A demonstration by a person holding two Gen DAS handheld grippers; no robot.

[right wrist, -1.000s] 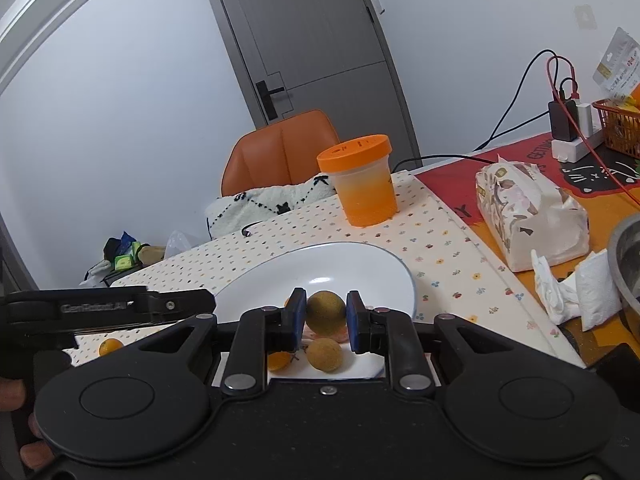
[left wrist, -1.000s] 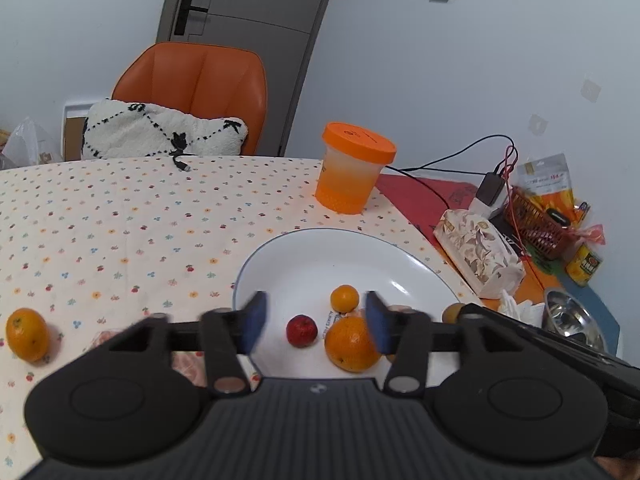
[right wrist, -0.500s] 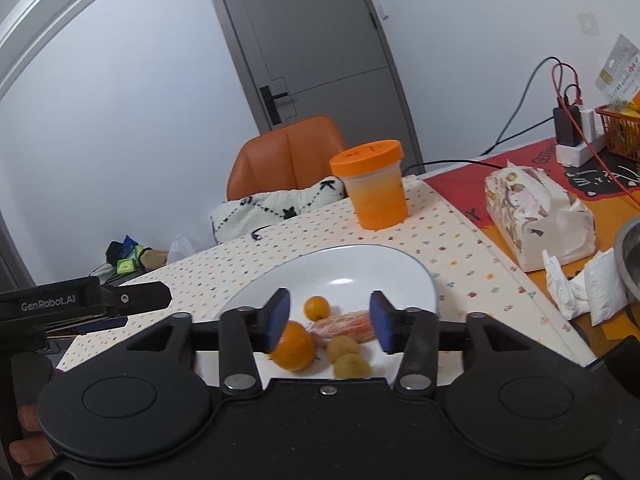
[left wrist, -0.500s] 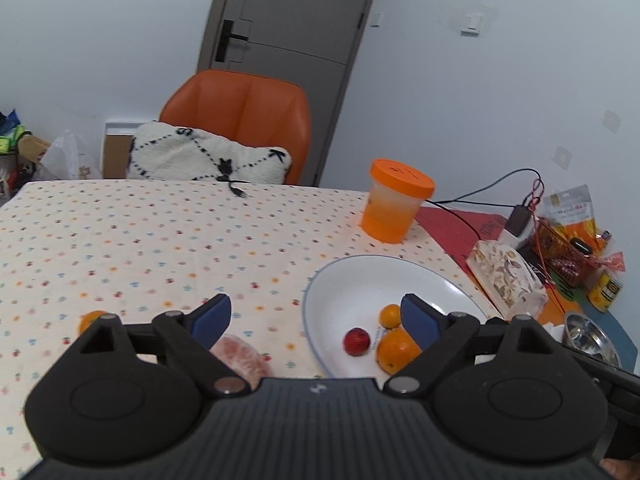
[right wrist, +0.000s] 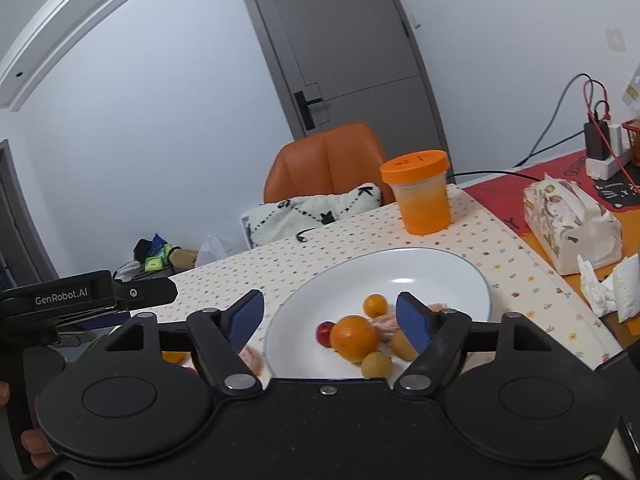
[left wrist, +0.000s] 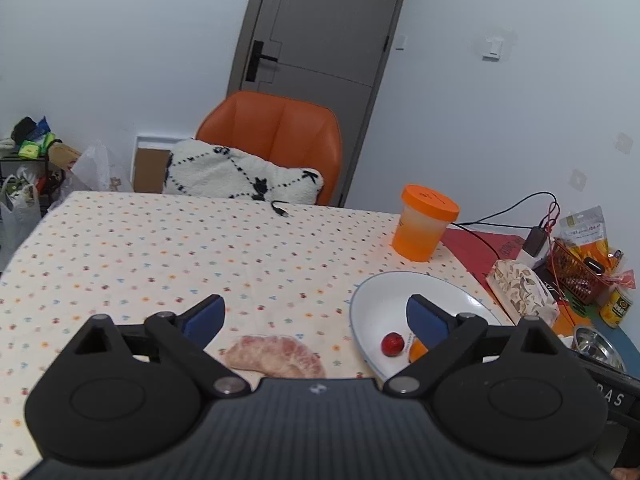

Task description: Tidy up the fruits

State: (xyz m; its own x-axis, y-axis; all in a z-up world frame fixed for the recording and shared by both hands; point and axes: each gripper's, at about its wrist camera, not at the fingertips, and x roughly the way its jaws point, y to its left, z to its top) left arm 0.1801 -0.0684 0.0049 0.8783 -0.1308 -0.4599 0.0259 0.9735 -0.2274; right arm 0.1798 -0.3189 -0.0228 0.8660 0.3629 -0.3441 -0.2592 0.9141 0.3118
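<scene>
White walls, a grey door and an orange chair carrying a black-and-white cushion are seen behind a tabletop covered with a dotted cloth.

The left tool is held released above the cloth, its blue pads spread wide with nothing between them. Just below and between its fingers a peeled pinkish citrus segment lies on the cloth, left of the white plate. Past the right-hand finger a small red fruit and part of an orange are seen on the plate.

The right tool is likewise held spread apart and empty, above the near rim of the plate. On the plate a large orange sits beside the red fruit, with a small orange behind it, two yellow-brown round fruits in front and to the right, and another peeled pink segment partly hidden behind the right-hand pad. Left of the plate, the segment on the cloth and another orange are partly hidden by the tool's left-hand finger.

Further out, an orange-lidded container stands beyond the plate, and a patterned tissue pack lies to its right on a red mat, near cables and a charger. A metal bowl is seen at the far right.
</scene>
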